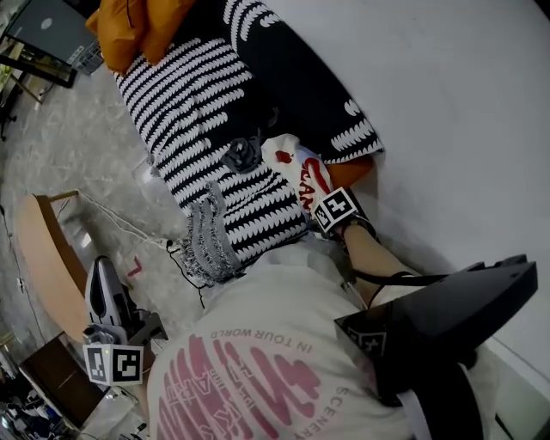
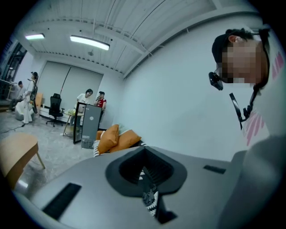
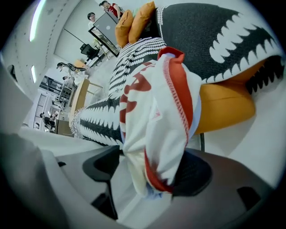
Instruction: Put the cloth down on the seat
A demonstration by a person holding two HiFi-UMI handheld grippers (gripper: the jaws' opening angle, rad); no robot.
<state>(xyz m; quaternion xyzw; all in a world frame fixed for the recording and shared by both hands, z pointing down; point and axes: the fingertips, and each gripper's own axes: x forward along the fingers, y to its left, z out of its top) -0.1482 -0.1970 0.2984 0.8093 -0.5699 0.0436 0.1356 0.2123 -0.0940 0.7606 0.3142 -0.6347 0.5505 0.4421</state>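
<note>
the right gripper (image 3: 149, 175) points steeply down over the near end of the seat (image 1: 359, 168), its claw spread wide. the white and red cloth (image 3: 154, 98) sits bunched in the gap, loose rather than pinched, and leans on one pad. this looks like the letting-go step, close to the end of the task. to do it well, the person would likely hold the claw wide and draw it up and back toward the body. the cloth could then slide off the pads and settle on the striped blanket (image 1: 185, 103) that covers the seat. a small shake may be needed if a fold catches on a ribbed pad. the cloth hangs near the seat's end edge, where orange upholstery (image 3: 223, 107) shows under the blanket, so a drop too far that way could let it slip off toward the wall (image 1: 447, 103). a dark grey crumpled thing (image 1: 244, 153) lies on the blanket just beside the cloth and is best left undragged. orange cushions (image 1: 137, 26) rest at the far end, well apart. the left gripper (image 1: 100, 271) is low at the person's left side, away from the seat, its claw pressed together on nothing. a wooden table (image 1: 39, 249) stands near it, a thin cable (image 1: 120, 225) trails across the floor between table and seat, and people (image 2: 89, 96) stand far off across the room.
</note>
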